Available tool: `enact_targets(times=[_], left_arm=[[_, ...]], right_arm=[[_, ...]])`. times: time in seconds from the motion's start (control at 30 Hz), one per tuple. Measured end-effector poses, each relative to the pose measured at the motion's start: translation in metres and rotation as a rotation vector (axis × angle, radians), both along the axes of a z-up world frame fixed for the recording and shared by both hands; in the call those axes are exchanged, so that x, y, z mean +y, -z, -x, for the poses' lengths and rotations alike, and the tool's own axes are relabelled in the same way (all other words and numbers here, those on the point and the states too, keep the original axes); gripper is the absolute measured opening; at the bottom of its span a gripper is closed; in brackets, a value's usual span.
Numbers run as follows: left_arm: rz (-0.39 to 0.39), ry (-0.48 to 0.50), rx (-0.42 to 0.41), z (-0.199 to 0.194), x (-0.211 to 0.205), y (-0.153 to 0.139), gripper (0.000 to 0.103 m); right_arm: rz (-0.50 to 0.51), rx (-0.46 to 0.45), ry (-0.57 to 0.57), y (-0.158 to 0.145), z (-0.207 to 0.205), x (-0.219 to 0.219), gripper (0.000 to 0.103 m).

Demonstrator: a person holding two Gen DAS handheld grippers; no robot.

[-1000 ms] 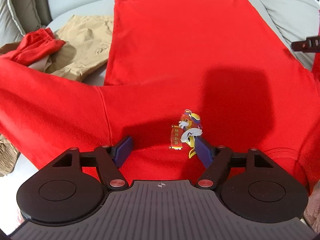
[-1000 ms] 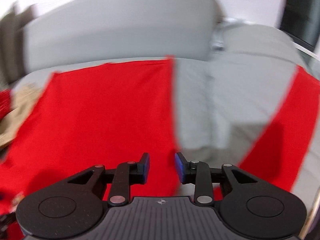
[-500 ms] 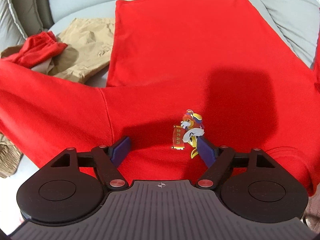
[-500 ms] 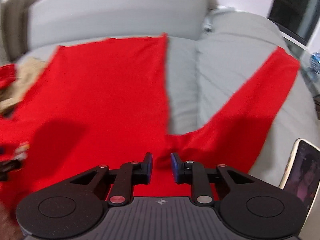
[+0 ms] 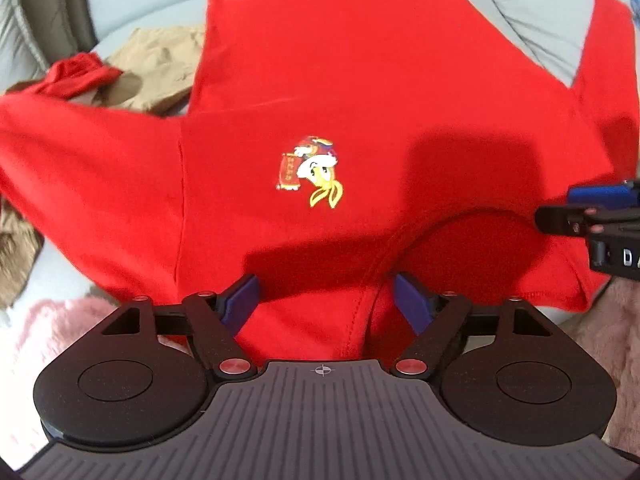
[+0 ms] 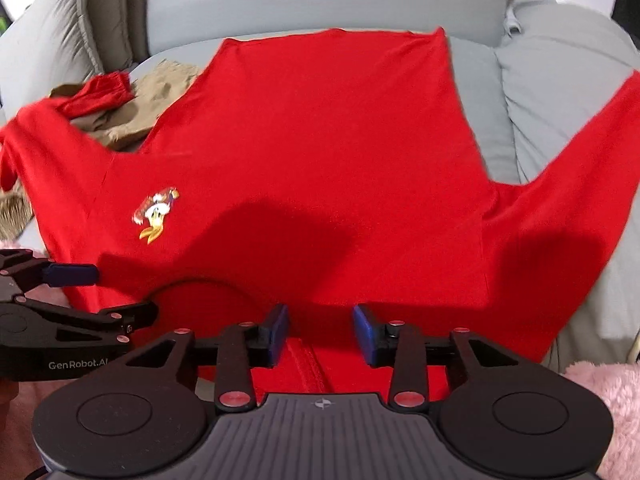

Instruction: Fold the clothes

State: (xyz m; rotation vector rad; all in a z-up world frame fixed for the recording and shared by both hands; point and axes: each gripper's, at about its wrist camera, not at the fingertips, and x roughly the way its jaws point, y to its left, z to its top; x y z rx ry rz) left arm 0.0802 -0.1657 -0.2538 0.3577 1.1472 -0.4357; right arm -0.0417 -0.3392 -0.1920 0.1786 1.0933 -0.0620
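Note:
A red long-sleeved shirt [image 5: 340, 92] [image 6: 320, 152] lies spread flat on the grey sofa, collar [image 5: 404, 248] toward me and a small cartoon print [image 5: 310, 176] on its chest. My left gripper [image 5: 328, 300] hovers open above the near shoulder, just left of the collar, its pads off the cloth. It also shows at the left edge of the right wrist view as the left gripper [image 6: 106, 294]. My right gripper [image 6: 322, 336] hangs over the near hem beside the collar [image 6: 200, 286]; its jaws are opening, with cloth below them but not pinched. The right gripper [image 5: 576, 208] also enters the left wrist view from the right.
Crumpled tan trousers [image 5: 160, 68] and a small red garment [image 5: 80, 76] lie at the far left of the seat. Grey cushions [image 6: 560, 80] sit under the right sleeve [image 6: 580, 184]. A pink fluffy blanket [image 6: 600, 392] borders the near edge, and a tan woven thing [image 5: 16, 248] lies at left.
Both grippers have shifted across the shirt to the collar end. The right gripper swung left from the sleeve side and its jaws have widened. Each gripper now shows in the other's view.

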Motion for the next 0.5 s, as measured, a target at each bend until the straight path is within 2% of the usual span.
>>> enact_targets(times=[0.07,0.13,0.17,0.2,0.23,0.27,0.37,0.43,0.5], left_arm=[[-0.009,-0.007,0.043,-0.001,0.002,0.002,0.083],[-0.077,-0.011,0.134,-0.001,0.004,0.011,0.086],[-0.12,-0.009,0.171,0.0,0.004,0.017,0.084],[-0.14,-0.007,0.182,0.003,0.005,0.02,0.079],[-0.153,-0.004,0.187,0.007,0.007,0.021,0.076],[-0.166,-0.001,0.191,0.01,0.008,0.021,0.073],[-0.058,0.015,0.095,0.023,0.016,-0.004,0.076],[0.006,0.015,0.016,0.03,0.021,-0.02,0.077],[0.039,0.007,-0.034,0.032,0.022,-0.028,0.078]], right_arm=[[0.011,0.074,-0.027,0.002,0.001,0.001,0.041],[0.018,0.204,-0.047,0.009,0.005,0.003,0.042],[0.014,0.245,-0.046,0.011,0.007,0.003,0.044],[-0.007,0.327,-0.023,0.018,0.012,0.003,0.044],[-0.021,0.359,-0.006,0.022,0.016,0.003,0.044],[-0.023,0.348,0.002,0.02,0.02,0.003,0.044],[-0.022,0.271,0.023,0.007,0.028,0.004,0.046],[-0.031,0.184,0.05,-0.008,0.03,0.003,0.05],[-0.045,0.1,0.059,-0.019,0.029,0.003,0.05]])
